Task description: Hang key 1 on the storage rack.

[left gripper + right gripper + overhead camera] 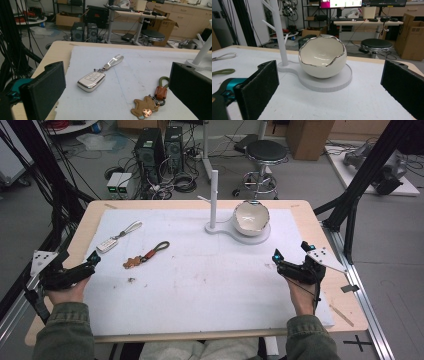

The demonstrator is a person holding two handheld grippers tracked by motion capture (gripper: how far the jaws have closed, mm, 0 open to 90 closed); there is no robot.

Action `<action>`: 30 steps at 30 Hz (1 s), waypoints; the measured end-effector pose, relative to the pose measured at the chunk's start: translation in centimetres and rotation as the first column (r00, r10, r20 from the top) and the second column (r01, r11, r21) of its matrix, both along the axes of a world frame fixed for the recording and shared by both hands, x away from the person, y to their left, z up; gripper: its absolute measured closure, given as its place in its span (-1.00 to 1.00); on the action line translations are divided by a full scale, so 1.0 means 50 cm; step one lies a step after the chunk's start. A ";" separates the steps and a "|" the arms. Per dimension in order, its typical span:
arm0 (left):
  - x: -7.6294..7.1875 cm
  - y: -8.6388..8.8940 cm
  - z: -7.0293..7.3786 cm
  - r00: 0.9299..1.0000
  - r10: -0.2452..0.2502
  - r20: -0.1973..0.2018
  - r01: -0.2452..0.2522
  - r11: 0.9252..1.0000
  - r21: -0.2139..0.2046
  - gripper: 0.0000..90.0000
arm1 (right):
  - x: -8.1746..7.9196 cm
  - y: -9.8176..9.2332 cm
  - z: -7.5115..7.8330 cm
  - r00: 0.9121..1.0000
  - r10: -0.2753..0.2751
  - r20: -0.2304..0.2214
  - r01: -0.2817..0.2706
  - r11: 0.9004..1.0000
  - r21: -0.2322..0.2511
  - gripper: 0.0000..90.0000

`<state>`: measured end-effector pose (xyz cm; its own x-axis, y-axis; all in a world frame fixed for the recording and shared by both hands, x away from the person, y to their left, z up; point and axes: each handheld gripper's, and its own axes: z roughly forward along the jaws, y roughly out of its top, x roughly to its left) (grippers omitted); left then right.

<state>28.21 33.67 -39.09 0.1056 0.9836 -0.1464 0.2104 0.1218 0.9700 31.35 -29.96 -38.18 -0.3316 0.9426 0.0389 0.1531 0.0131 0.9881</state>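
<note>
From the high view we see the white mat (210,285) with a white key fob (107,244) and a bear keychain (134,262) lying just ahead of the left gripper (93,258), while a stand (214,202) and eggshell bowl (251,218) sit beyond the right gripper (290,251). In the left gripper view our jaws gape wide and empty, fob ahead between them, bear partly cut off at the frame's bottom. In the right gripper view the jaws stand wide, holding nothing, and the bowl is centred ahead; the stand's top is cropped
</note>
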 end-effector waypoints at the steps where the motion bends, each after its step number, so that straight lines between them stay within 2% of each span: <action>1: 0.000 0.000 0.000 1.000 0.000 -0.001 0.000 1.000 0.000 -0.96 | -0.001 0.000 0.000 1.000 -0.001 0.002 0.001 1.000 0.003 -0.99; 5: 0.001 -0.003 -0.001 1.000 -0.008 -0.010 0.008 1.000 0.002 -0.96 | -0.003 -0.002 -0.001 1.000 -0.004 0.003 0.003 1.000 0.014 -0.99; 10: 0.008 -0.006 -0.004 0.999 -0.026 -0.048 0.025 1.000 -0.012 -0.96 | -0.003 0.001 -0.004 1.000 0.002 -0.006 -0.002 1.000 0.005 -0.99; 15: 0.012 -0.011 -0.001 0.997 -0.048 -0.057 0.046 0.999 -0.023 -0.96 | -0.002 0.006 -0.004 1.000 0.010 -0.006 -0.010 1.000 -0.002 -0.99; 20: 0.017 -0.016 0.006 0.995 -0.073 -0.067 0.072 0.997 -0.015 -0.96 | -0.002 0.005 -0.004 1.000 0.010 -0.006 -0.010 1.000 0.003 -0.99; 22: 0.018 -0.018 0.012 0.993 -0.087 -0.074 0.086 0.996 -0.009 -0.96 | -0.003 0.006 -0.003 1.000 0.011 -0.005 -0.011 1.000 0.003 -0.99; 24: 0.021 -0.020 0.017 0.991 -0.108 -0.077 0.106 0.994 -0.027 -0.96 | -0.003 0.005 -0.003 1.000 0.013 -0.007 -0.013 1.000 0.008 -0.99; 27: 0.029 -0.026 0.025 0.988 -0.127 -0.092 0.126 0.992 -0.016 -0.96 | -0.004 0.002 -0.002 1.000 0.006 0.001 -0.006 1.000 0.012 -0.99; 30: 0.042 -0.032 0.030 0.981 -0.148 -0.124 0.149 0.989 -0.009 -0.96 | -0.003 -0.001 -0.002 1.000 0.006 0.000 -0.006 1.000 0.018 -0.99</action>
